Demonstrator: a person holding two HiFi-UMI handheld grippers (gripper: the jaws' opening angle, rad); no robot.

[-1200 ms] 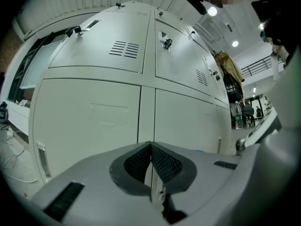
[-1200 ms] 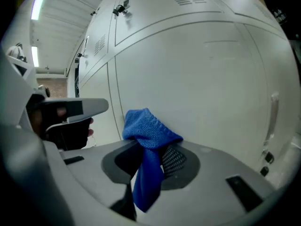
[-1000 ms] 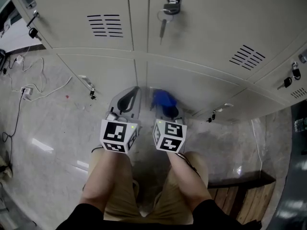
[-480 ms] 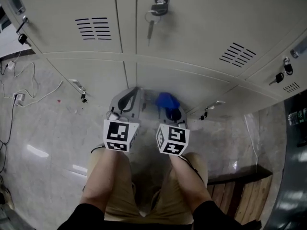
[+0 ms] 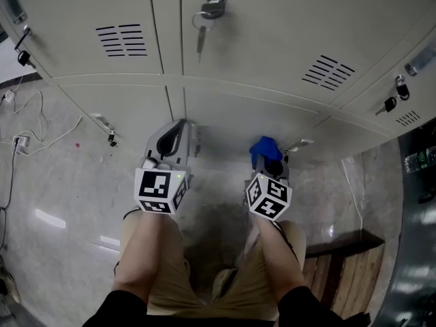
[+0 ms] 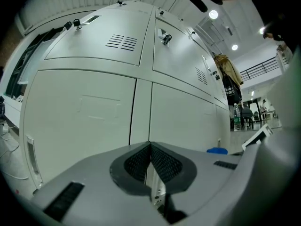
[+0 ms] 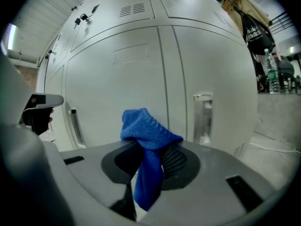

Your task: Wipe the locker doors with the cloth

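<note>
Before the locker doors (image 5: 272, 53), right gripper (image 5: 267, 161) and cloth (image 5: 263, 148) have shifted right.

I'm standing on a grey polished stone floor (image 5: 61, 189), with bright glare patches showing on it. Lockers (image 5: 272, 53) are standing on it at 12 o'clock, running across the whole top. White cables (image 5: 48, 125) are lying loose on it at 9 to 10 o'clock, running to a white plug block (image 5: 18, 142). A small red speck (image 5: 77, 144) is sitting near them. A wooden slatted bench (image 5: 340, 264) is resting on it at 4 o'clock.
</note>
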